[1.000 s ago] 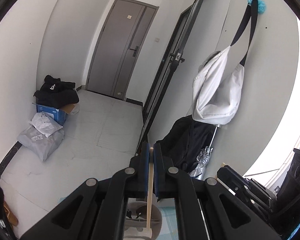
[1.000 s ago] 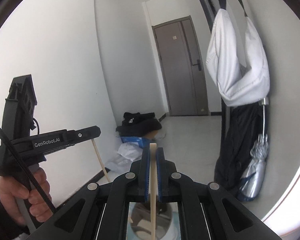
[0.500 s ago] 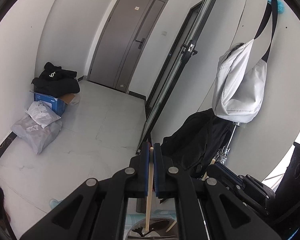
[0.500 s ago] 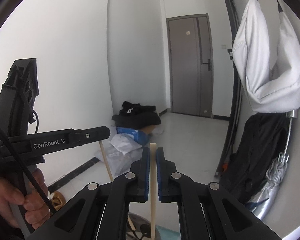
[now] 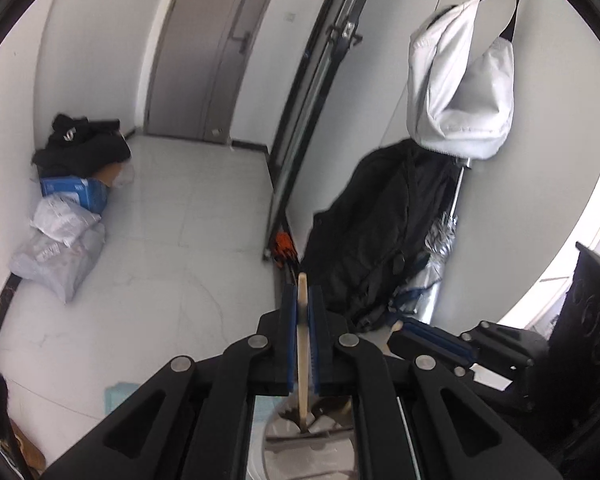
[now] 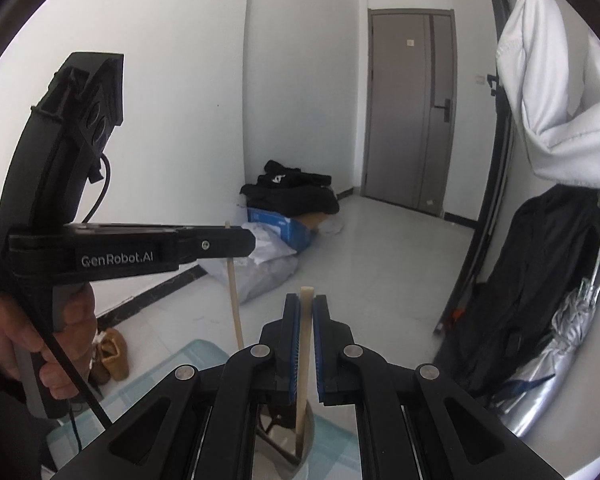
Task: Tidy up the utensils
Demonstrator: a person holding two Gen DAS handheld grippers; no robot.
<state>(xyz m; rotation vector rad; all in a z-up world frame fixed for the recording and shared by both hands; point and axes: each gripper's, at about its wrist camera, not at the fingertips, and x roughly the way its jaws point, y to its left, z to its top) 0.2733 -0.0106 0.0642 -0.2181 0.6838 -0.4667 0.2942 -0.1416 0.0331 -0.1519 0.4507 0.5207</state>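
My left gripper (image 5: 302,294) is shut on a pale wooden chopstick (image 5: 302,344) that stands upright, its lower end inside a shiny metal holder (image 5: 300,444) below the jaws. My right gripper (image 6: 306,300) is shut on a second chopstick (image 6: 303,360), whose lower end also dips into the metal holder (image 6: 276,446). In the right wrist view the left gripper (image 6: 244,243) is on the left with its chopstick (image 6: 234,304) hanging down, a person's hand (image 6: 60,344) on its handle. In the left wrist view the right gripper (image 5: 404,330) comes in from the right.
A pale blue checked mat (image 6: 180,372) lies under the holder. A black backpack (image 5: 376,236), a folded silver umbrella (image 5: 436,264) and a hanging white bag (image 5: 460,92) line the right wall. Parcels (image 5: 56,248) and a blue box (image 5: 76,192) sit on the tiled floor at left.
Both grippers have sunk and tipped downward with their chopsticks still clamped. The metal holder has come further into view beneath them, and the two grippers stand closer together.
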